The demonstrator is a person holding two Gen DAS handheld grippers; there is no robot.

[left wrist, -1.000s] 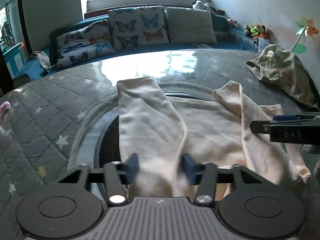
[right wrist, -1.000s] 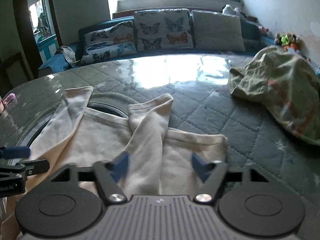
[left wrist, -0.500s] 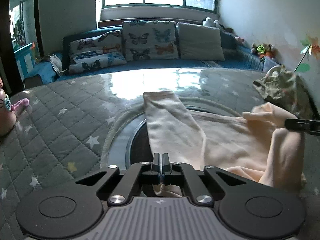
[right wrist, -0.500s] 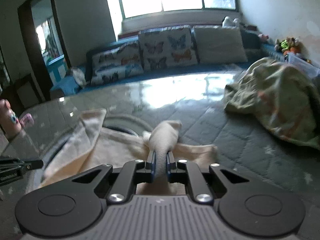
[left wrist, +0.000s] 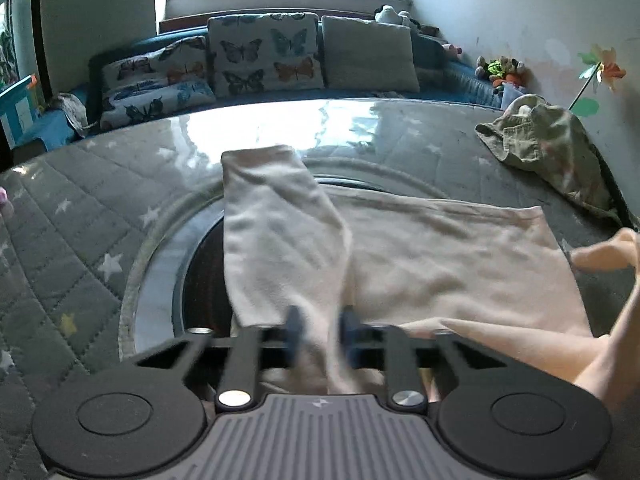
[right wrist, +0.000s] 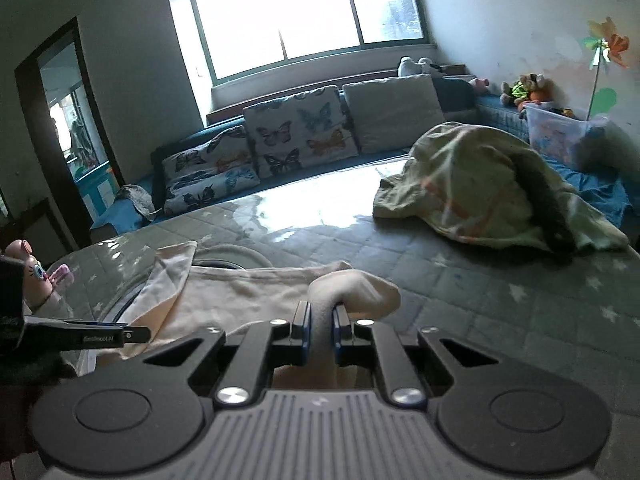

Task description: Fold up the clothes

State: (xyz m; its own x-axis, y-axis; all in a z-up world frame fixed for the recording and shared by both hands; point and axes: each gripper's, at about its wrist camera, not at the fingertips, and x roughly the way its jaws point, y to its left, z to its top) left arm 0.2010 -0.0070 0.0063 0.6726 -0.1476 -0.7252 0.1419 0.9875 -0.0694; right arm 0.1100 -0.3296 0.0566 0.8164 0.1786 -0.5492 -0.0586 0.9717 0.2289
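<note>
Lifted and drawn toward the right of the frame since the earlier frames, one sleeve of the cream garment (right wrist: 248,300) is pinched in the closed right gripper (right wrist: 320,330). At lower centre of the left view, the left gripper (left wrist: 320,332) has just been parting slightly, though cloth is seen bunched between its blurred pads. A sleeve-straightening step is judged underway; next, both sleeves would be laid flat. Farther off, an olive garment (right wrist: 492,196) is heaped at upper right.

Two handheld black grippers, left gripper (left wrist: 320,336) and right gripper (right wrist: 320,330), blue pads (right wrist: 301,328) on the fingers, silver screws, round black discs, ribbed grey housing
</note>
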